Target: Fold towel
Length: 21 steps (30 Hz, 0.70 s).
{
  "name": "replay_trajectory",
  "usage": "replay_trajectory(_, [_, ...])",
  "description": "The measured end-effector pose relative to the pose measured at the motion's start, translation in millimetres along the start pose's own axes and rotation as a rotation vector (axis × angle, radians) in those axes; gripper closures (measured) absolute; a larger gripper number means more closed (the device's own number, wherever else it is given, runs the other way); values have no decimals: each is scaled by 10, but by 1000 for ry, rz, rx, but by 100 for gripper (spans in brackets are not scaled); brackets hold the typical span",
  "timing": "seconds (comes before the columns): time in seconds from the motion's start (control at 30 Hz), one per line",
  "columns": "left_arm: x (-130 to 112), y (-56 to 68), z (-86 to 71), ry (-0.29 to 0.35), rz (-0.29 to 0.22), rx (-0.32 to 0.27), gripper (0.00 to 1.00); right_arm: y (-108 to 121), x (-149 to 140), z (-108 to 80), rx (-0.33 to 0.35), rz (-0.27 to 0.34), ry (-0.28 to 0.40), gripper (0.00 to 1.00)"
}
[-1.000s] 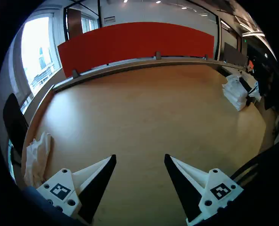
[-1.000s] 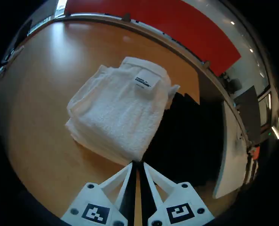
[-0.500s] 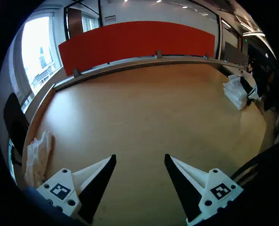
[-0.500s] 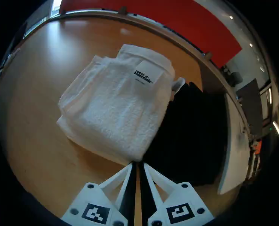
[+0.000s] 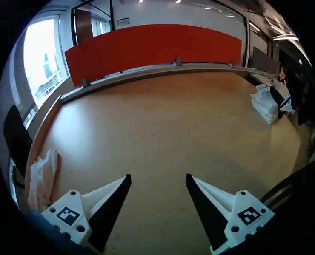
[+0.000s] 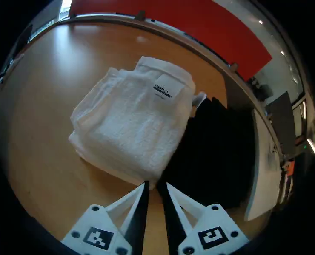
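A stack of folded white towels (image 6: 132, 127) with a label on top lies on the wooden table (image 6: 42, 127) near its right edge, just ahead of my right gripper (image 6: 155, 183). That gripper's fingers are parted by a narrow gap with nothing between them, their tips close to the stack's near corner. In the left gripper view the same stack (image 5: 264, 104) sits far off at the right. My left gripper (image 5: 157, 178) is wide open over bare table (image 5: 166, 127) and holds nothing. A crumpled white towel (image 5: 41, 178) lies at the table's left edge, beside the left finger.
A red partition (image 5: 157, 44) runs along the table's far edge. A dark chair (image 5: 16, 136) stands by the window at the left. Dark floor (image 6: 217, 157) drops off past the table's right edge, beside the stack.
The right gripper's fingers have parted slightly from shut, and it has pulled back a little from the stack. The left gripper has stayed put.
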<state>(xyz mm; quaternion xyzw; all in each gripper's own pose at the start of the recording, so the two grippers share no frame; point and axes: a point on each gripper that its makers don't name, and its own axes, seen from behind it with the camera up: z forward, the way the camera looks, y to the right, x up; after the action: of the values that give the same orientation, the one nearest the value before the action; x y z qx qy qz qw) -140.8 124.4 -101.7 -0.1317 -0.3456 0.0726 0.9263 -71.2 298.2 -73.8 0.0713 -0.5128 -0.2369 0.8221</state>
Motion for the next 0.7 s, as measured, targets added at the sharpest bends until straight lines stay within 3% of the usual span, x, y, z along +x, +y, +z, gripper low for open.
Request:
replay_trajectory(0.23, [11,12,4,5,1,-6,5,-53,41,-110,11,-14,31,26])
replay_trajectory(0.27, [12,11,4,5,0,-6,5,-61,51,-126,12,-14,36,24])
replay_trajectory(0.7, [9,-1,-18,13,0,-8,5,-331,465,-248,60,35,144,23])
